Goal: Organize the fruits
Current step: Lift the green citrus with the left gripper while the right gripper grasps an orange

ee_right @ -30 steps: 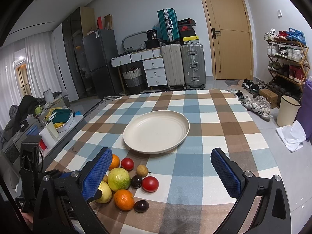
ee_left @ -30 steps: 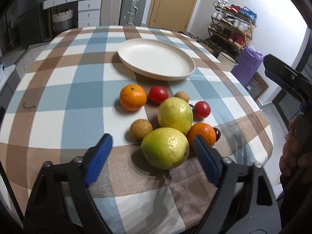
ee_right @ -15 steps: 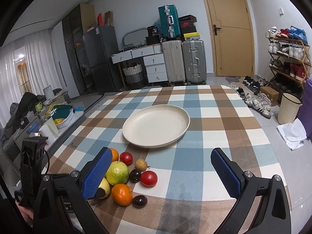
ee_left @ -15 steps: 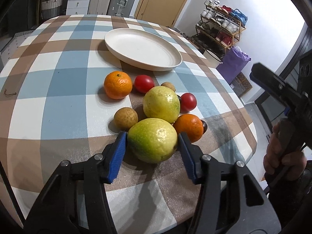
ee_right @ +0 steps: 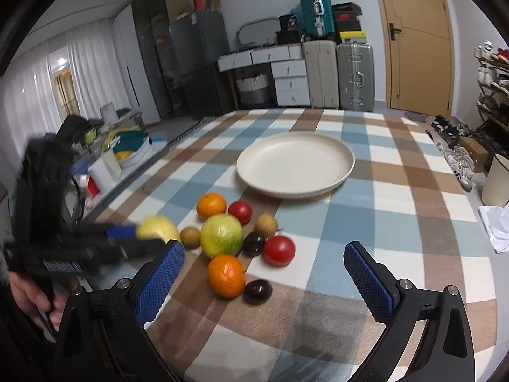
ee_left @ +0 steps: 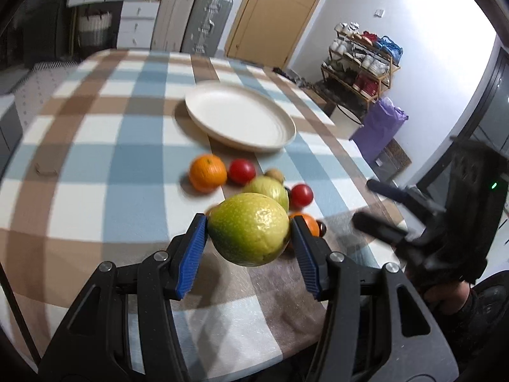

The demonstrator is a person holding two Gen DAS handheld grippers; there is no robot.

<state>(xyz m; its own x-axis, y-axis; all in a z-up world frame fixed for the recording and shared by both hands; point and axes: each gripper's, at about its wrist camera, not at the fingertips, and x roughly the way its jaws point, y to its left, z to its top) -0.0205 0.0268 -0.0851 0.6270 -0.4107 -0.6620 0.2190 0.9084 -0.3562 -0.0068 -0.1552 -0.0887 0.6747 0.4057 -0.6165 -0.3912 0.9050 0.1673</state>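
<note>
Left wrist view showed the left tool [ee_left: 249, 234] had closed on the green citrus [ee_left: 249, 228] and lifted it; right tool [ee_right: 262, 275] gaped empty, plate [ee_left: 286, 124] next.

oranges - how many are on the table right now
2. One orange sits at the far left of the cluster, beside a red tomato. The other orange lies nearest the right gripper, next to a dark plum. None appear hidden.

In the right wrist view the left tool [ee_right: 127, 238] is motion-blurred and covers most of a yellow-green citrus fruit [ee_right: 157, 226]. In the left wrist view that fruit [ee_left: 249, 229] hides most of an orange [ee_left: 307, 222] behind it.
</note>
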